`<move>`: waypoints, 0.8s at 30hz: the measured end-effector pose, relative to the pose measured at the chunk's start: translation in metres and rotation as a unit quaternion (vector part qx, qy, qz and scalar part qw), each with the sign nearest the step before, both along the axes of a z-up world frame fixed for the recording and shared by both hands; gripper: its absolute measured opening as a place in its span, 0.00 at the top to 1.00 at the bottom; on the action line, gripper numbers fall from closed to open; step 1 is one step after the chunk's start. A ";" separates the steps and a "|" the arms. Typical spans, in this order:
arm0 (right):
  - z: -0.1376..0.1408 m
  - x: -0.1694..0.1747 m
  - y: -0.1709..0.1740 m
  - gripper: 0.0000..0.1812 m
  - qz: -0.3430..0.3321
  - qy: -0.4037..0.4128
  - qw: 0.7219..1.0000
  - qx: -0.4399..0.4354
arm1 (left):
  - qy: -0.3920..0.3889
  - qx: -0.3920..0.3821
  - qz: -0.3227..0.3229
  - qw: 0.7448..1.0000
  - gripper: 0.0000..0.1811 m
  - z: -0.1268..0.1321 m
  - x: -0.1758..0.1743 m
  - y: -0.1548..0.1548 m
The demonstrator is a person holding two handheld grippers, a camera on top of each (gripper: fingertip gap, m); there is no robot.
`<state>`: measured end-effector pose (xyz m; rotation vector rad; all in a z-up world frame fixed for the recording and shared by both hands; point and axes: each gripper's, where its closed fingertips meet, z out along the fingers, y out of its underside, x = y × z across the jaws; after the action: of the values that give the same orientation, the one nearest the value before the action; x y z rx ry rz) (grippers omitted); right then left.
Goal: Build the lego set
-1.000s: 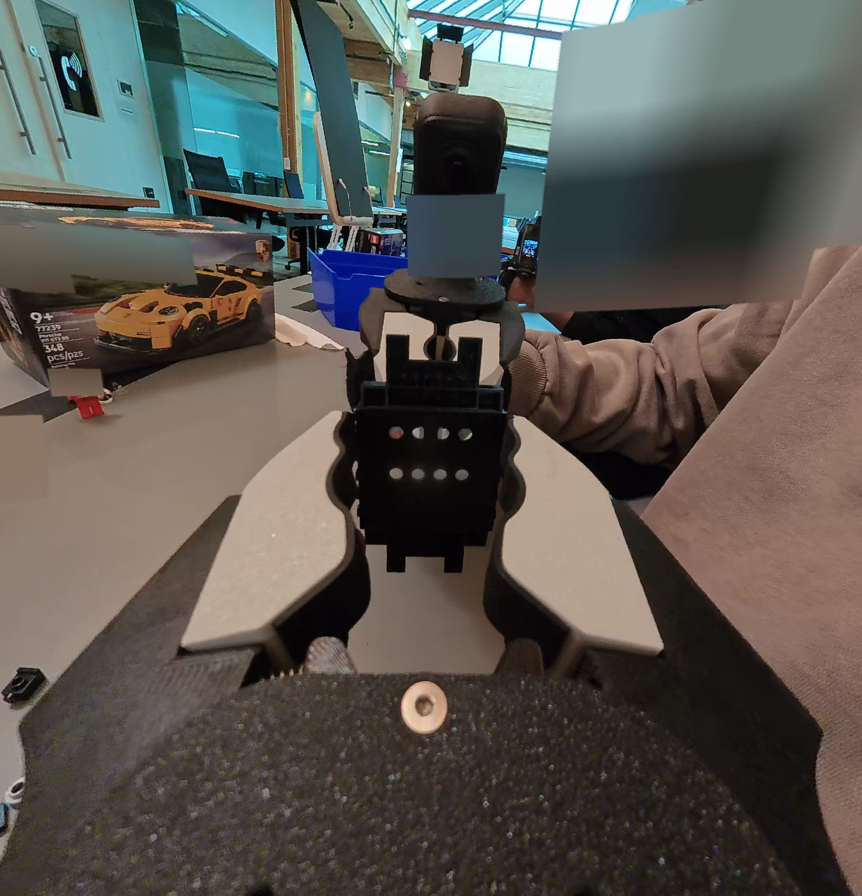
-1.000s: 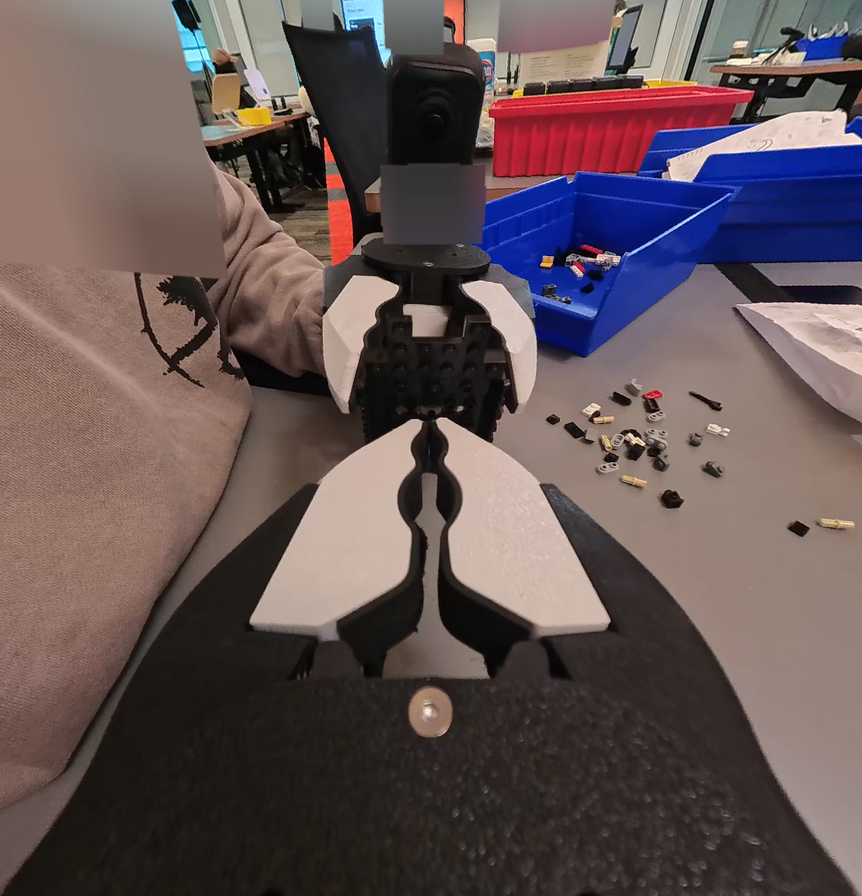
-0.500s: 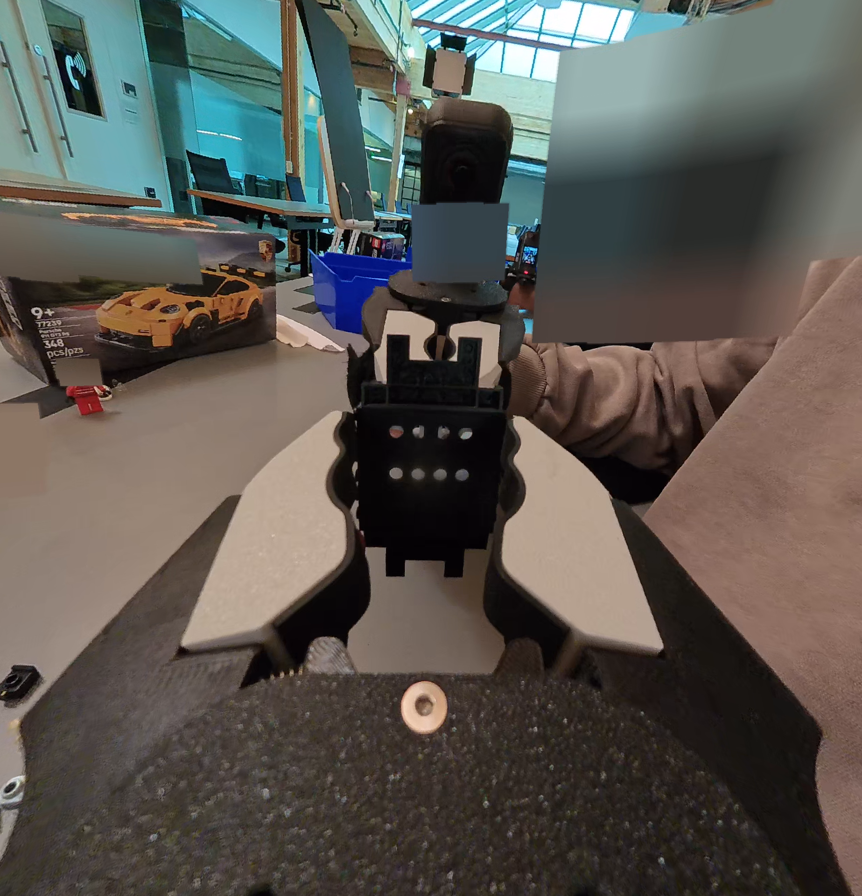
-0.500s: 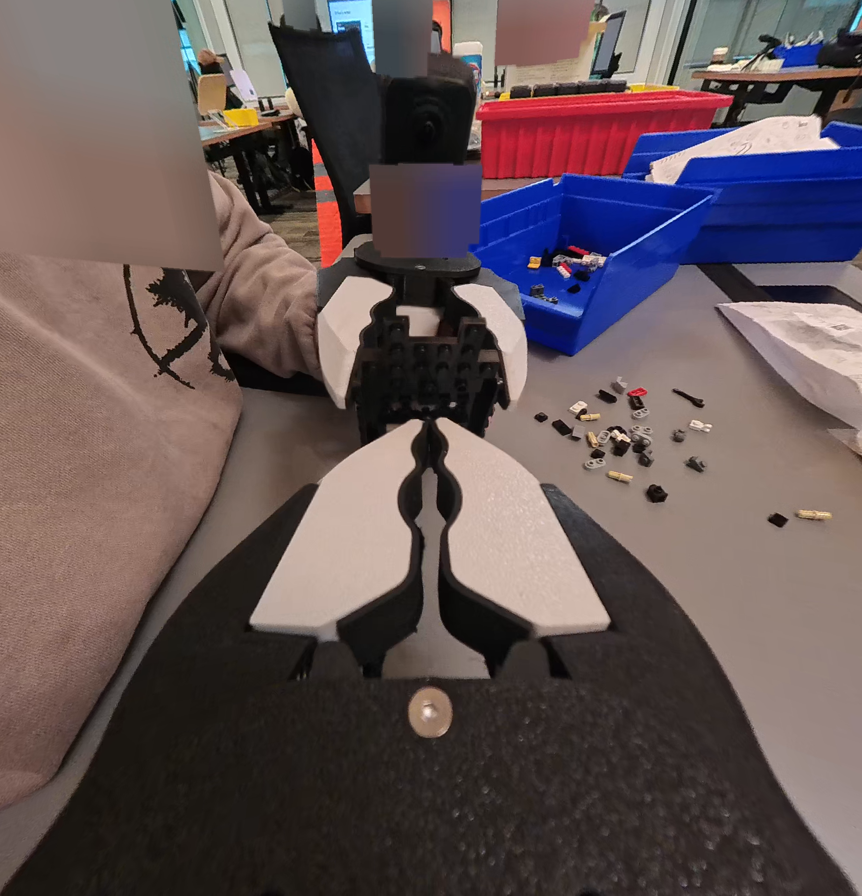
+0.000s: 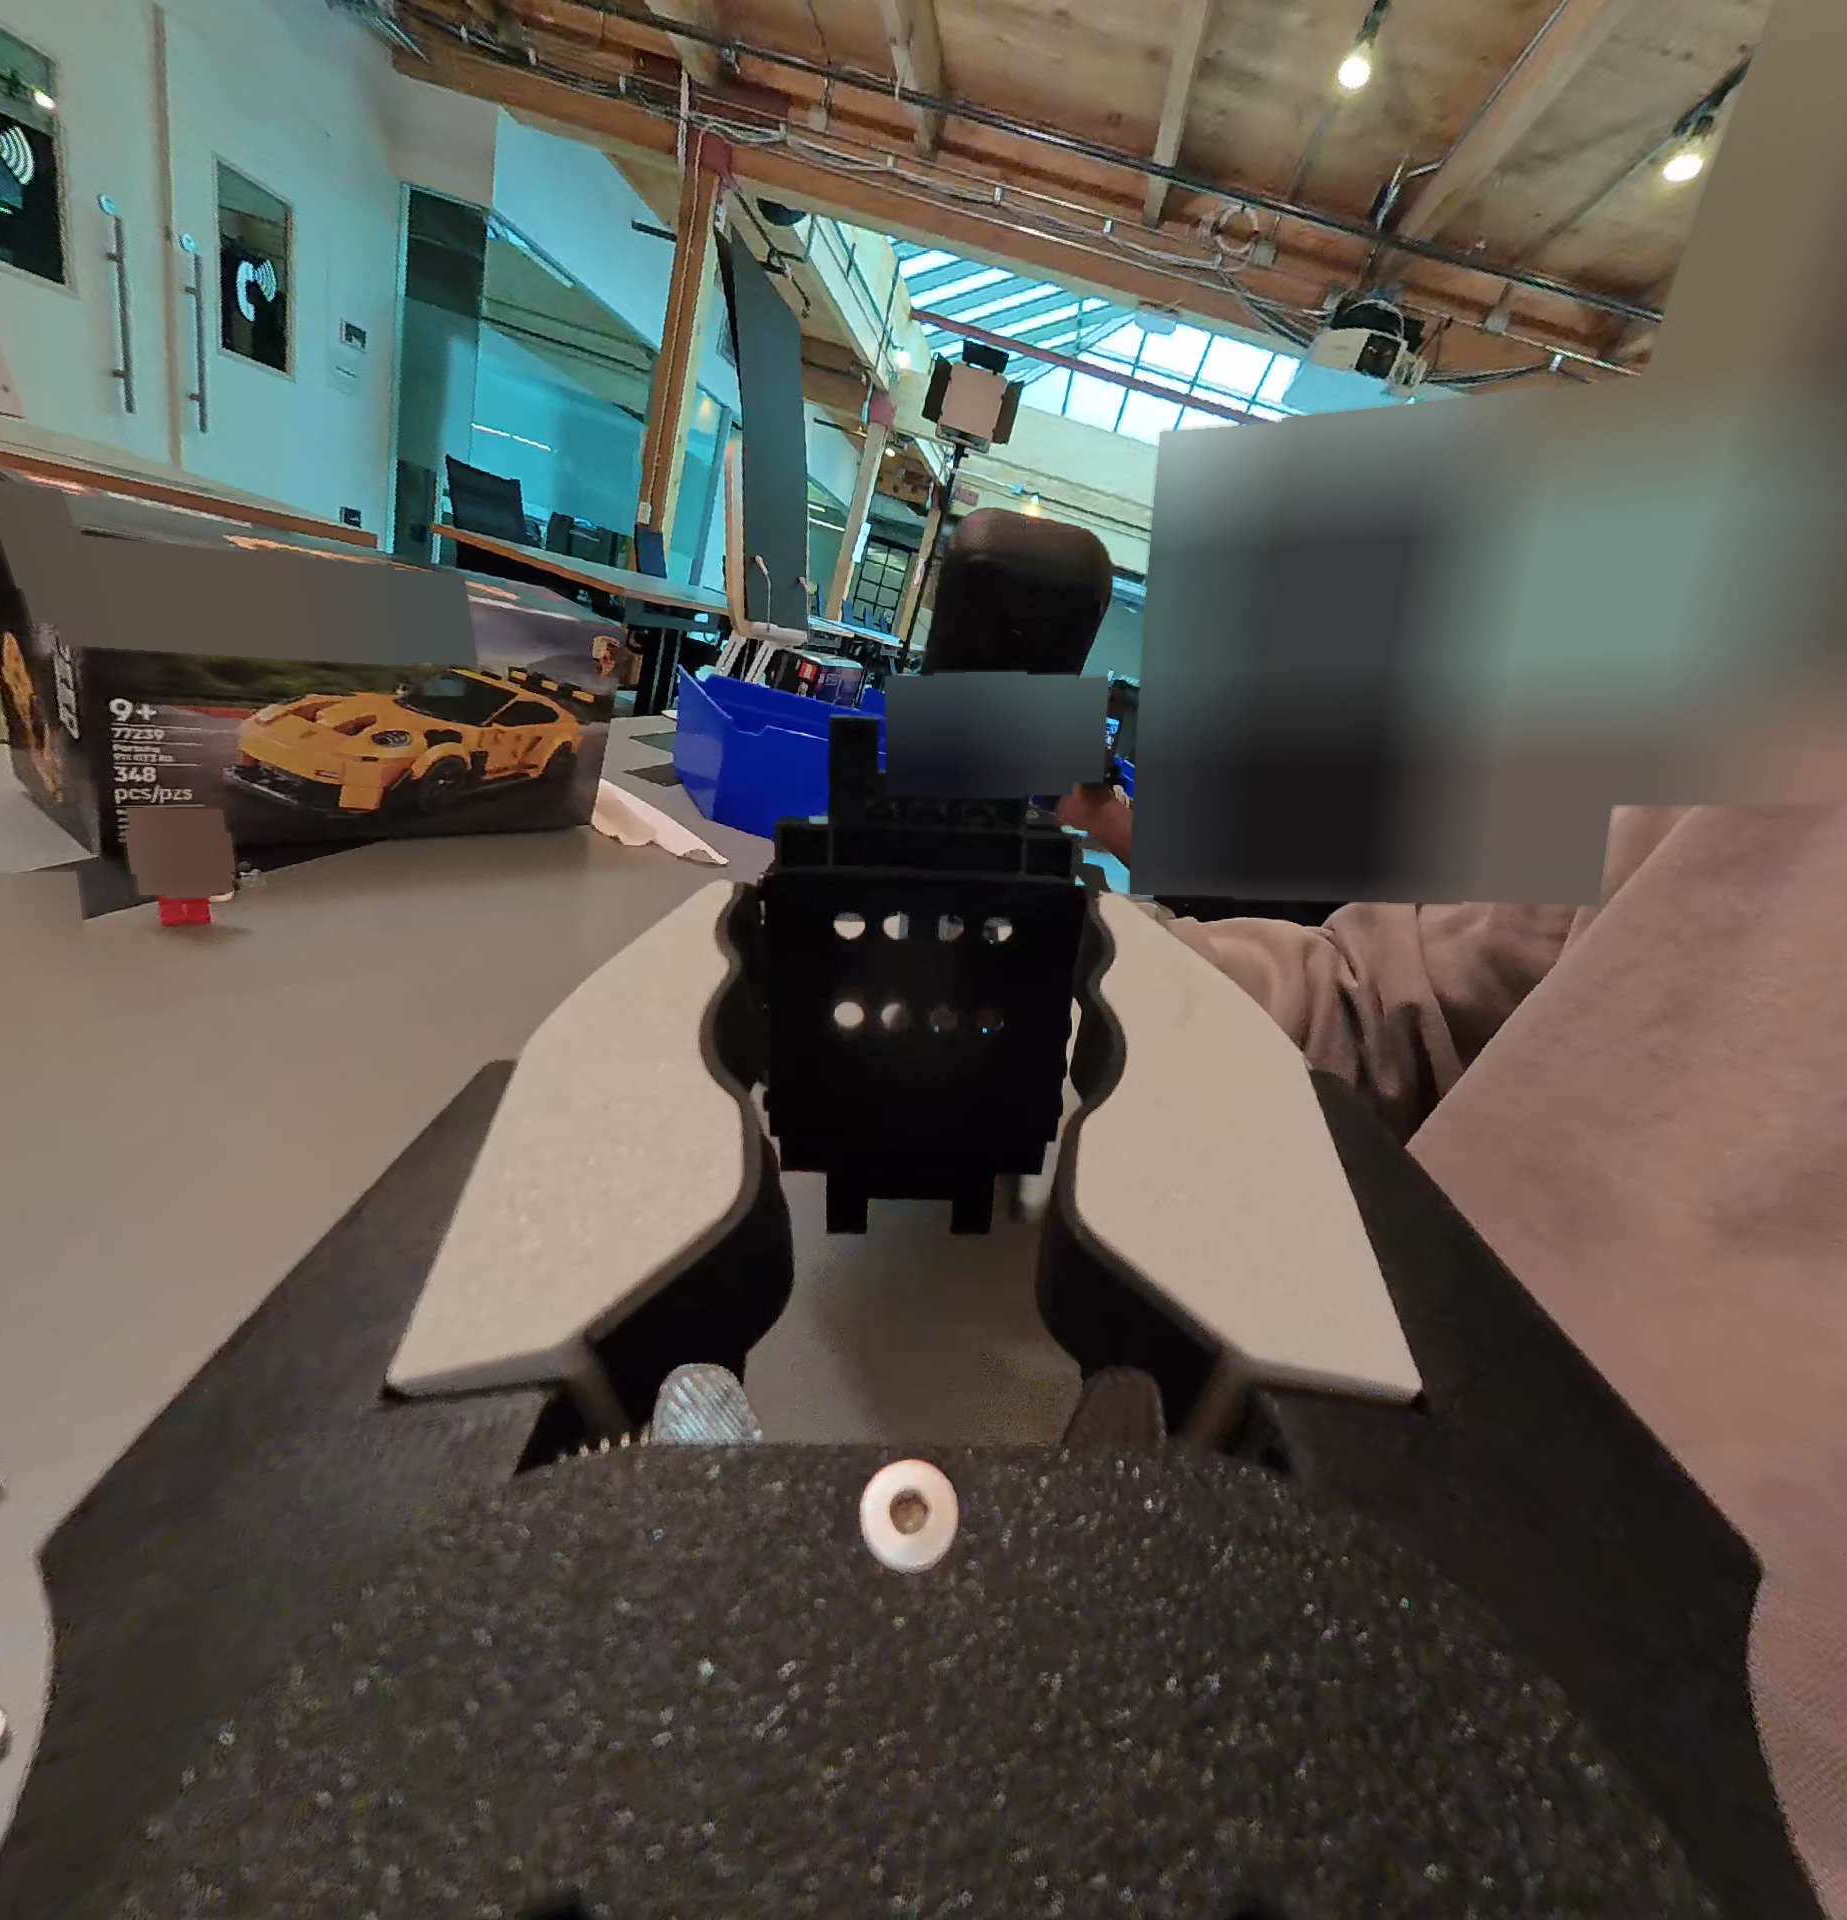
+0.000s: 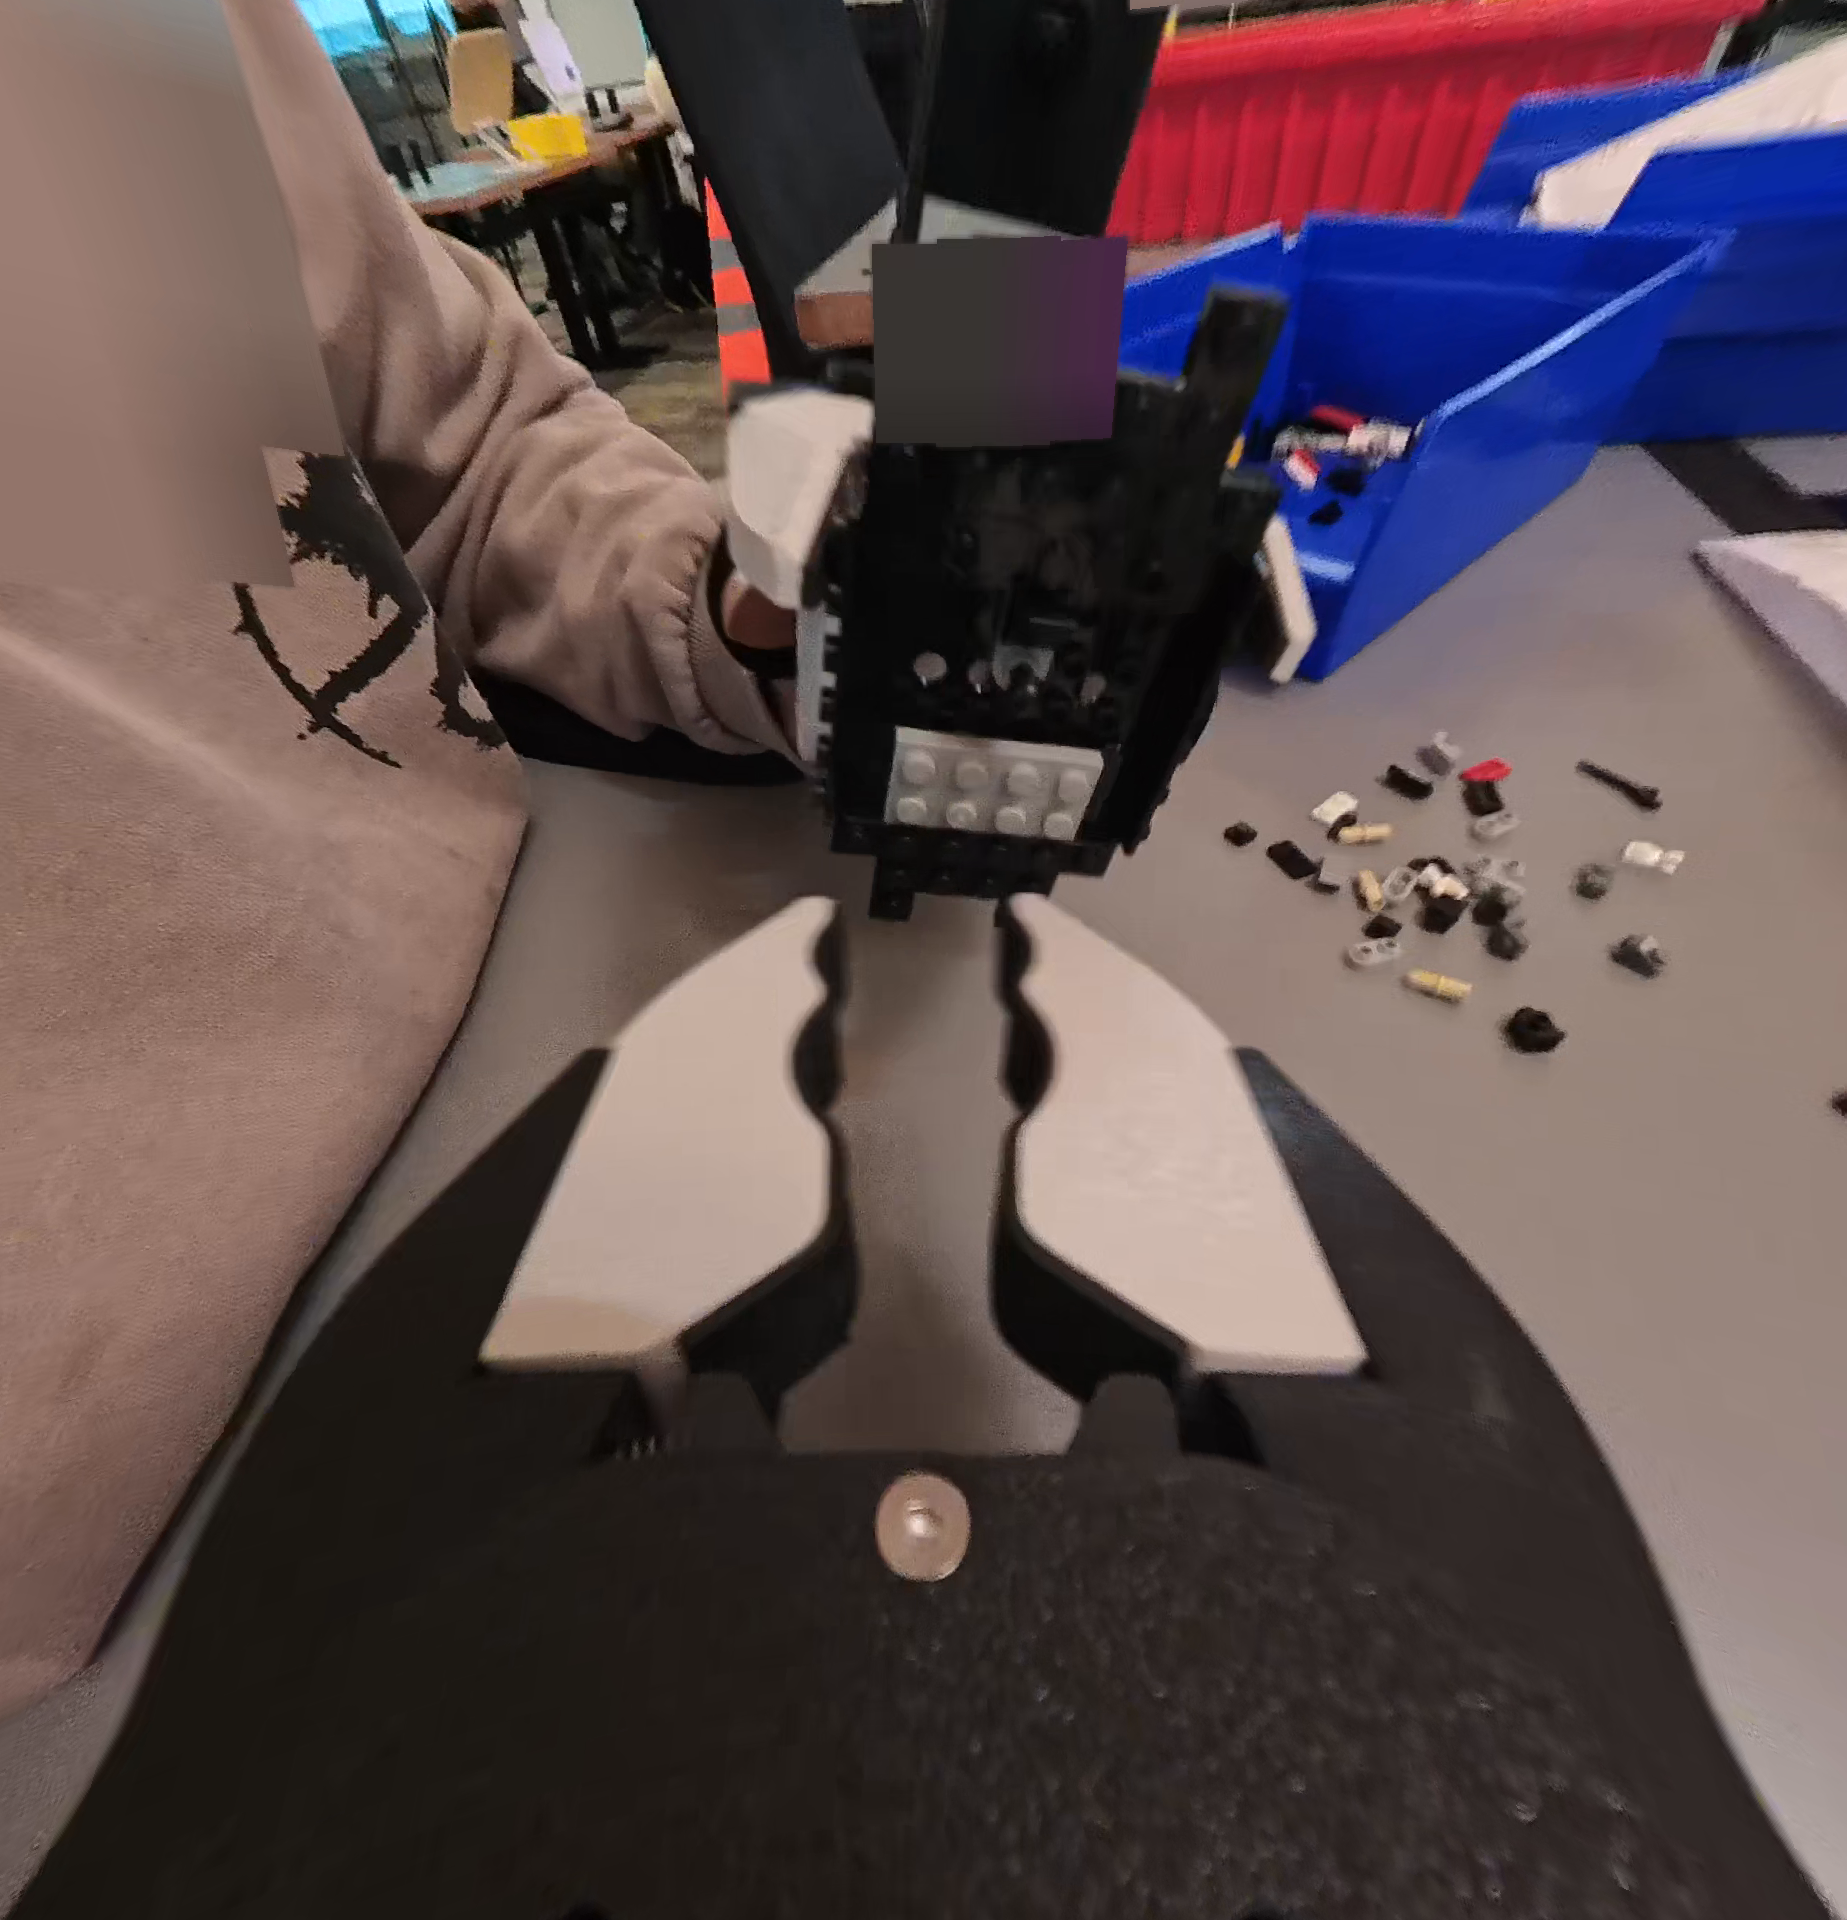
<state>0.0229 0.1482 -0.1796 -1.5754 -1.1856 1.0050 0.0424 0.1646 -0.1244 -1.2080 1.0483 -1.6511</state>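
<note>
holding the black lego build point(image 5: 914, 1023) tight, the left gripper point(image 5: 914, 997) has its two white fingers point(image 5: 607, 1143) pressed on both sides of it. in the left wrist view we see the flat underside of the build, with two rows of little round holes. it is up in the air above the grey table point(image 5: 275, 1039). far off on the left stands the lego box point(image 5: 306, 727) with a yellow car pictured on it, and a small red piece point(image 5: 184, 911) lies just in front of the box. a blue bin point(image 5: 753, 748) sits behind the build.

in the right wrist view the right gripper point(image 6: 919, 925) is let go, its fingers point(image 6: 690, 1143) apart with nothing between them. its tips are just below the build point(image 6: 1012, 623) and i cannot tell if they touch it. here we see the bumpy top side, mostly black, with a light grey plate point(image 6: 992, 795) stuck on near the bottom. to the right a little pile of loose pieces point(image 6: 1438, 883) is spread on the table point(image 6: 1521, 1195). another blue bin point(image 6: 1470, 416) with a few pieces inside sits behind, and a paper sheet point(image 6: 1802, 613) lies at the right edge.

i think the car is only partly done. just the dark base is made and no yellow body is on it. many pieces are left to add.
</note>
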 end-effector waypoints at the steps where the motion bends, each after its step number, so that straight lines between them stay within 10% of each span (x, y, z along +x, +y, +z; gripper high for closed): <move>1: 0.006 0.004 0.001 0.98 -0.001 0.013 1.000 0.012 | 0.000 0.000 0.002 1.000 0.68 0.000 0.000 0.001; 7: 0.022 0.031 0.010 0.99 -0.044 0.018 0.998 0.040 | 0.004 0.009 0.004 1.000 0.68 -0.003 0.000 0.002; 13: 0.006 0.016 0.008 0.61 -0.033 -0.006 0.999 0.001 | -0.026 -0.004 0.003 1.000 0.68 0.007 -0.007 0.004; 24: 0.007 -0.004 0.010 0.80 -0.033 0.005 0.999 0.009 | -0.064 -0.025 -0.012 0.998 0.68 0.015 -0.010 0.003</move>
<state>0.0193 0.1581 -0.1725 -1.5839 -1.1249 0.9565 0.0319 0.1677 -0.1095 -1.1098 0.9519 -1.7580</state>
